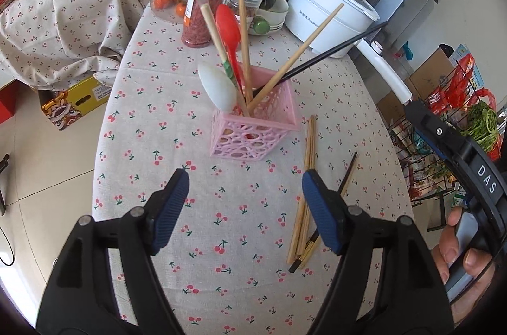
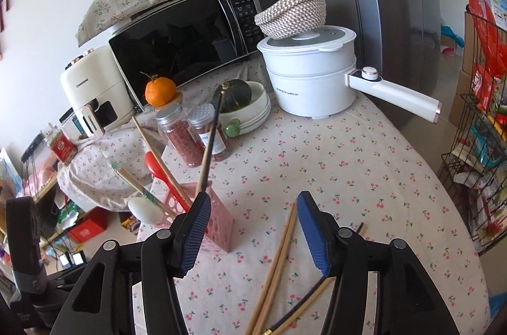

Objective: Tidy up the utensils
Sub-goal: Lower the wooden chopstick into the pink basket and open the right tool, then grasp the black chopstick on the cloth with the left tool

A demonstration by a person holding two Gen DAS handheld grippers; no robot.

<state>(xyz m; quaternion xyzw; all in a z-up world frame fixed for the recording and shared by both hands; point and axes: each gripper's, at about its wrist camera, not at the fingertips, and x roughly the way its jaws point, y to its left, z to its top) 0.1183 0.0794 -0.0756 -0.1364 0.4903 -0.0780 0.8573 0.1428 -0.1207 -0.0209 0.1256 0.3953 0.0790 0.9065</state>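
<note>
The near ends of the loose chopsticks [image 1: 304, 192] lie partly behind the right-hand blue pad of the left gripper [image 1: 244, 202] in its own view, and in the right wrist view the same bundle [image 2: 279, 259] runs off the bottom edge, so its full count is hard to make out. The base of the pink basket [image 2: 218, 224] is covered there by the left-hand pad of the right gripper [image 2: 253, 221]. What lies inside the basket beneath its rim cannot be read.

Both tongs stand wide apart and clasp nothing. The left gripper hovers over bare cherry-print tablecloth [image 1: 158, 119], with the pink basket [image 1: 253, 126] ahead of its gap and the loose chopsticks just beside and partly under its right-hand finger. The right gripper has the basket just beside its left-hand finger and the wooden sticks lying in its gap, not touched as far as can be seen; a dark chopstick [image 2: 301, 308] slants under its right-hand finger.

The basket is an upright square lattice. From left to right it holds a white spoon [image 1: 218, 88], a red spoon [image 1: 228, 31], several pale wooden chopsticks [image 1: 242, 28] fanning outward, and one black chopstick [image 1: 332, 51] leaning right.
</note>
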